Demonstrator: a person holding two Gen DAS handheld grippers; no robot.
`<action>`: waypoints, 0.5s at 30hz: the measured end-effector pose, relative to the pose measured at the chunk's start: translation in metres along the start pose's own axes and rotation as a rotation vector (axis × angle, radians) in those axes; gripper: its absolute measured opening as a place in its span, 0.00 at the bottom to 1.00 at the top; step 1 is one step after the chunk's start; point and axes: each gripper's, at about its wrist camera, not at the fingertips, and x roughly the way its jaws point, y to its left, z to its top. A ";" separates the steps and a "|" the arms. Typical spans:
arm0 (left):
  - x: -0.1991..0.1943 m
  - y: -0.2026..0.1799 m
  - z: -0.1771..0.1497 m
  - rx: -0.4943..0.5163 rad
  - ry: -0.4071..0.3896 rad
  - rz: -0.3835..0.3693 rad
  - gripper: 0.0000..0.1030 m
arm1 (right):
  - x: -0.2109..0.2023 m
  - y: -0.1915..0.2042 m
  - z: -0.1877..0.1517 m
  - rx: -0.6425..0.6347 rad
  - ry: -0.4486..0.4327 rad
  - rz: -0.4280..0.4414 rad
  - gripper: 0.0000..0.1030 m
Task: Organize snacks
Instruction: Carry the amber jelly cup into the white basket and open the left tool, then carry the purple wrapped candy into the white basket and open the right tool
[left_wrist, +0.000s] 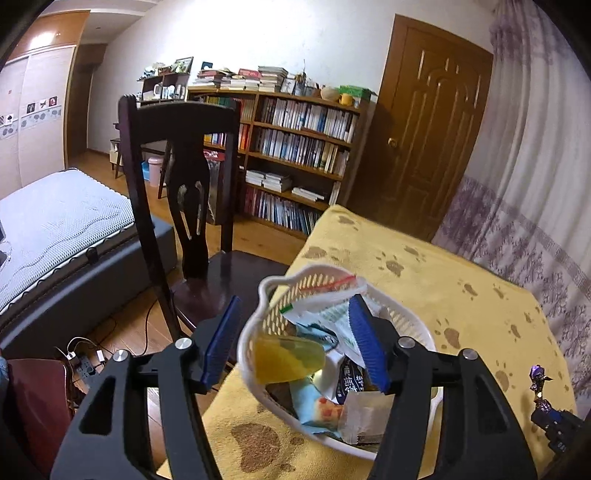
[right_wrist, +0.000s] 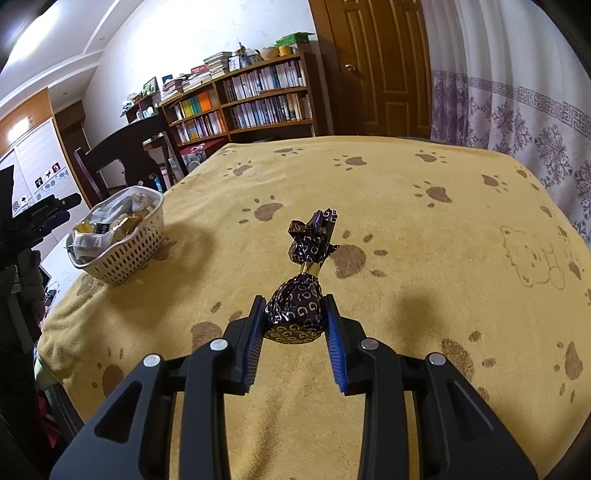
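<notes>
Right gripper (right_wrist: 294, 325): jaws clamped on one purple foil-wrapped candy (right_wrist: 298, 314), printed all over with gold "G" letters, twisted top tied with a gold band, held above the yellow paw-print counter (right_wrist: 406, 229). Left gripper (left_wrist: 295, 339): jaws spread wide, empty, hovering over one white slotted basket (left_wrist: 258, 321). Inside the basket, several snack packets, count unclear, including one yellow translucent packet (left_wrist: 284, 360); printing too blurred to read. Beyond the basket, one dark wooden chair (left_wrist: 184, 177).

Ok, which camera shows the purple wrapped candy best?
The right wrist view: the candy sits centred and sharp between the right gripper fingers. The left wrist view shows it only small at the frame's right edge.
</notes>
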 end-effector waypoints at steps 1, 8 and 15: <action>-0.003 0.002 0.001 -0.001 -0.009 0.005 0.70 | 0.000 0.002 0.001 -0.004 -0.002 0.004 0.31; -0.026 0.002 0.003 0.025 -0.063 0.059 0.83 | 0.000 0.022 0.014 -0.043 -0.011 0.035 0.31; -0.043 -0.001 0.000 0.068 -0.110 0.110 0.95 | 0.005 0.061 0.038 -0.120 -0.032 0.087 0.31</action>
